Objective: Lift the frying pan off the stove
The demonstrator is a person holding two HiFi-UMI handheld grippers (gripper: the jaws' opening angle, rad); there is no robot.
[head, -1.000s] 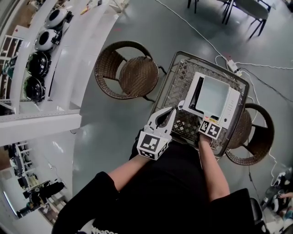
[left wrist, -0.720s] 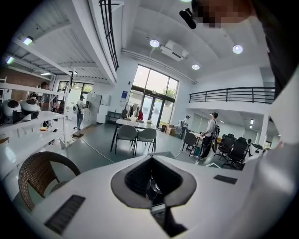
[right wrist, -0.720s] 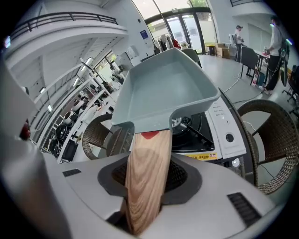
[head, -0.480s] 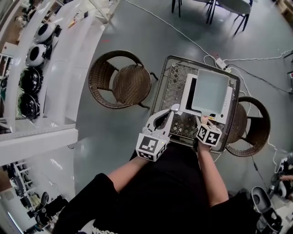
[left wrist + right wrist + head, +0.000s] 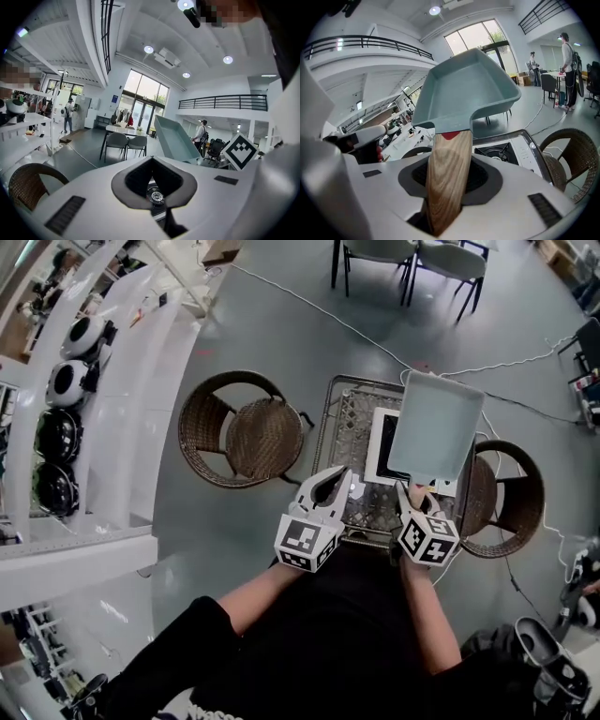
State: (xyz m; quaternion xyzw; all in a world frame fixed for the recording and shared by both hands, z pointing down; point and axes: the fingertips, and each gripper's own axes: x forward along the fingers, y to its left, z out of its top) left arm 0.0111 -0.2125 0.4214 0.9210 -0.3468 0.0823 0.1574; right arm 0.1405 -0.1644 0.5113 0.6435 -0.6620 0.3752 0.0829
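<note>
A square grey-blue frying pan (image 5: pixel 436 427) with a wooden handle (image 5: pixel 447 178) hangs tilted above the white stove (image 5: pixel 382 442), clear of the burner. My right gripper (image 5: pixel 419 498) is shut on that handle, and its own view shows the pan (image 5: pixel 464 89) raised, with the stove (image 5: pixel 501 152) below it. Left of the stove, my left gripper (image 5: pixel 330 486) hovers over the table's near edge, shut and holding nothing. In the left gripper view the pan (image 5: pixel 173 140) rises beyond the closed jaws of the left gripper (image 5: pixel 152 161).
The stove rests on a wire-mesh table (image 5: pixel 342 418). A wicker chair (image 5: pixel 244 432) stands to its left and another (image 5: pixel 511 498) to its right. Cables (image 5: pixel 525 367) trail over the grey floor. White shelving (image 5: pixel 103 409) runs along the left, and grey chairs (image 5: pixel 412 254) stand far back.
The pan has come up off the stove and tipped upward in my right gripper. The left gripper has stayed near the table's front edge.
</note>
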